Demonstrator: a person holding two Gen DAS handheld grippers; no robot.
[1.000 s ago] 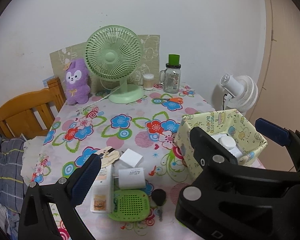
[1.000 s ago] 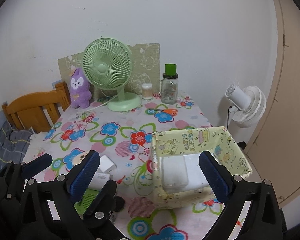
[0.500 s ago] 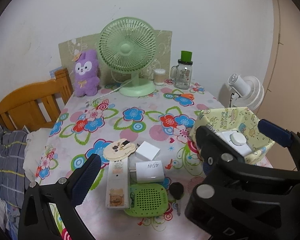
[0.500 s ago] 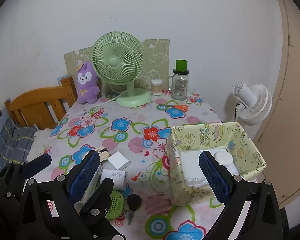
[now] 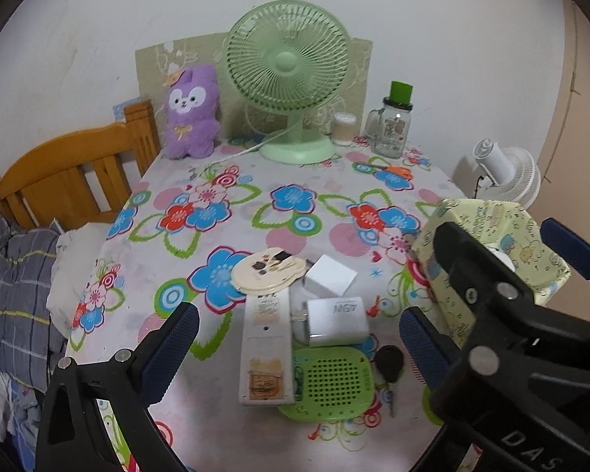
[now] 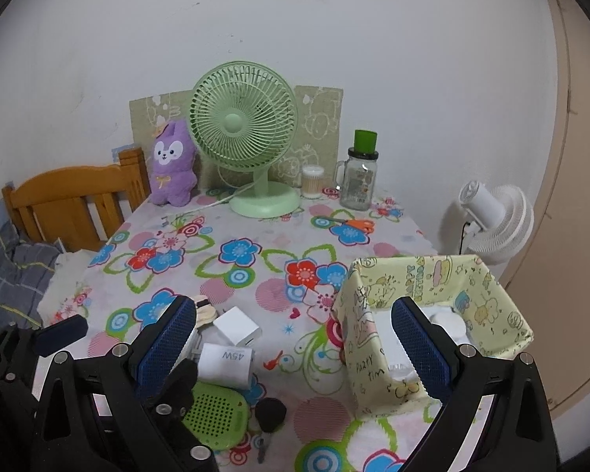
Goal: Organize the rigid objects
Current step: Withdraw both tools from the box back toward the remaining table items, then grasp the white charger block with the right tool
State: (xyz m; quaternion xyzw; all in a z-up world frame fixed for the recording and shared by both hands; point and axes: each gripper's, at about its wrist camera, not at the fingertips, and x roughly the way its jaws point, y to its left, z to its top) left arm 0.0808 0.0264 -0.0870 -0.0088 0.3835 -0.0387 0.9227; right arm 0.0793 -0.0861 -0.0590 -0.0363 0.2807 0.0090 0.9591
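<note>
On the floral tablecloth lie a white remote (image 5: 264, 348), a 45W charger (image 5: 335, 320) (image 6: 225, 365), a white cube adapter (image 5: 329, 276) (image 6: 236, 326), a round cream compact (image 5: 268, 268), a green perforated pad (image 5: 330, 383) (image 6: 215, 413) and a black car key (image 5: 389, 365) (image 6: 270, 415). A yellow cartoon-print box (image 6: 432, 326) (image 5: 487, 244) at the right holds white items. My left gripper (image 5: 295, 350) is open above the pile. My right gripper (image 6: 295, 346) is open, between the pile and the box.
At the back stand a green desk fan (image 5: 291, 82), a purple plush (image 5: 190, 114), a cotton-swab jar (image 5: 343, 129) and a glass mug with a green lid (image 5: 393, 124). Orange scissors (image 5: 389, 169) lie near them. A wooden bed frame (image 5: 70, 173) is left, a white fan (image 5: 503, 173) right.
Both grippers have pulled back and shifted left. The pile of small objects now sits between the left fingers. Nothing was picked up.
</note>
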